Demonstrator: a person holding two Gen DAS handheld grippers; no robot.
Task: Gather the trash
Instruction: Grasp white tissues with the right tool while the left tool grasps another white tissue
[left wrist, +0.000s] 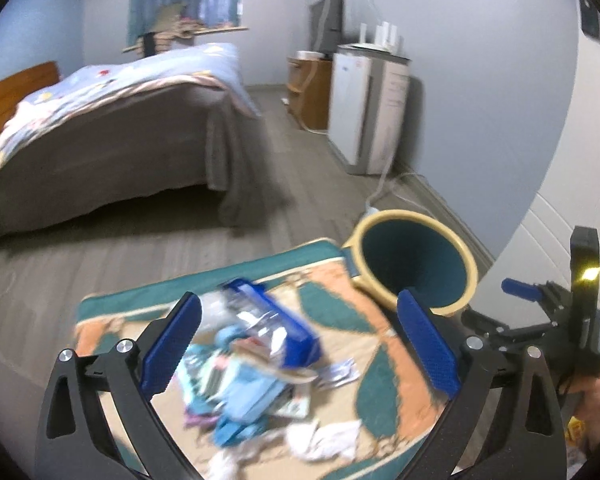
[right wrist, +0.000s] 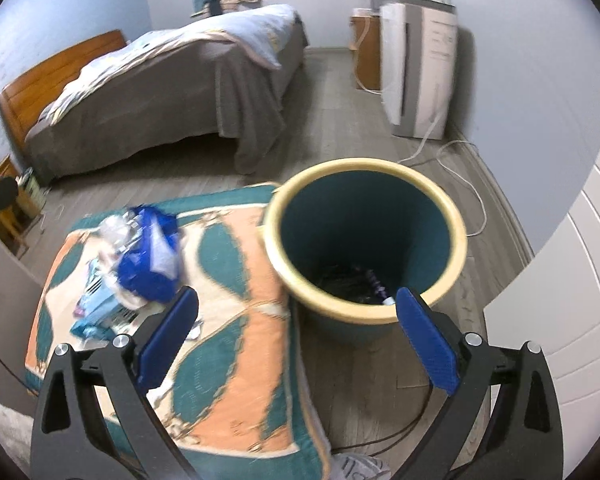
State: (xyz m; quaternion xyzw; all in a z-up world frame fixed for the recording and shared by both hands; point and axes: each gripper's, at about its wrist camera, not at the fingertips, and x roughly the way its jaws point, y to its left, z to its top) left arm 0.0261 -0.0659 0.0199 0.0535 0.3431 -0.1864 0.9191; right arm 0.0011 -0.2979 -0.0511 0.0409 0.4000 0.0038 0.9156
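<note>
Bedroom, grey plank floor, pale walls; entries run near to far.

1. Left gripper (left wrist: 300, 338): blue fingers (left wrist: 172, 344) spread wide, nothing between them, poised over the litter.
2. Right gripper (right wrist: 298, 338): fingers released, empty, aimed between cushion edge and bin.
3. Patterned cushion (left wrist: 384, 364), teal and orange, serving as the work surface; low, resting on the floor.
4. Trash pile (left wrist: 244, 364) on the cushion: blue foil wrapper (left wrist: 276, 320), clear plastic, pale blue packets, crumpled white tissue (left wrist: 332, 440). Motion blur hides finer detail.
5. Waste bin (right wrist: 364, 236), teal with cream rim, upright on the floor, touching the cushion's right edge. Dark items lie at its bottom (right wrist: 356, 280); kind not readable.
6. Bed (left wrist: 112, 128) with grey skirt and blue quilt, well apart.
7. White appliance (left wrist: 366, 112) against the far wall, cord trailing across the floor.

Progress, as judged: some refuse appears binned, yet most of the pile is uncollected. Task is early to midway; several more pickups remain.
</note>
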